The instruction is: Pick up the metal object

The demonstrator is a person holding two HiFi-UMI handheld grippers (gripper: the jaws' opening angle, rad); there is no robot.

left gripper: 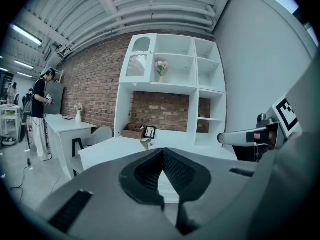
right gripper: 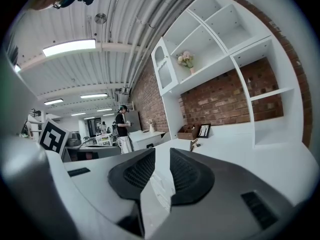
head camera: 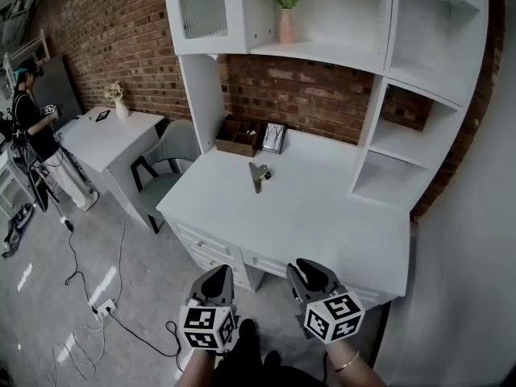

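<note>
The metal object (head camera: pixel 259 174), a small grey clip, lies on the white desk (head camera: pixel 322 224) near its middle, towards the back. It also shows far off in the left gripper view as the metal object (left gripper: pixel 145 143) and in the right gripper view as the metal object (right gripper: pixel 193 144). My left gripper (head camera: pixel 218 274) hangs in front of the desk's front edge, its tips meeting with nothing between them (left gripper: pixel 161 151). My right gripper (head camera: pixel 309 269) is beside it, level with that edge. A narrow gap shows between its pads (right gripper: pixel 162 159), and the gap is empty. Both grippers are well short of the clip.
A wooden box (head camera: pixel 237 138) and a picture frame (head camera: pixel 274 138) stand at the desk's back, under a white shelf unit (head camera: pixel 419 63) with a flower vase (head camera: pixel 285 14). A grey chair (head camera: pixel 165 164) and a second desk (head camera: pixel 105 131) are left. A person (head camera: pixel 28 119) stands far left. Cables (head camera: pixel 89 305) lie on the floor.
</note>
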